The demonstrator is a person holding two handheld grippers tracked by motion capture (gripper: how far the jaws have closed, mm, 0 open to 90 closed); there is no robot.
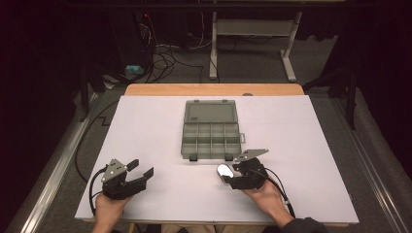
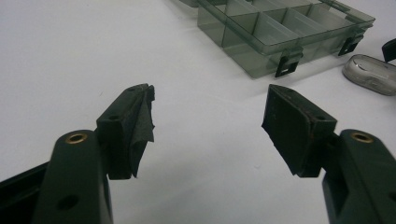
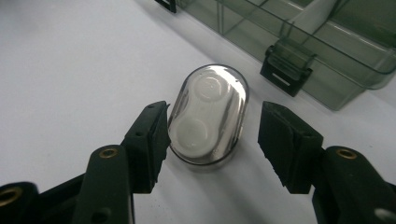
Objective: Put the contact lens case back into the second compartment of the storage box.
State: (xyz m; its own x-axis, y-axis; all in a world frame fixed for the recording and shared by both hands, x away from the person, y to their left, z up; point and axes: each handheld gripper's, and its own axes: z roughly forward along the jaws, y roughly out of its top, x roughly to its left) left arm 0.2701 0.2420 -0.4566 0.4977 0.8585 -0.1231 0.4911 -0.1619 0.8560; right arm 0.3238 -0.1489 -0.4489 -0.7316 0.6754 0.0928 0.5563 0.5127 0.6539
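While white sheet covers table | cables on floor | left gripper spread, empty | right gripper released around capsule

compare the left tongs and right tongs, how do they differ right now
The left tongs have nothing between their jaws, just bare white table; the right tongs straddle a small clear oval case. The left tongs gape wide; the right tongs are open less, with the left jaw at the case's side and a gap at the right jaw. The left tongs sit off from the organiser box; the right tongs sit just in front of it. Both are open and low over the table.
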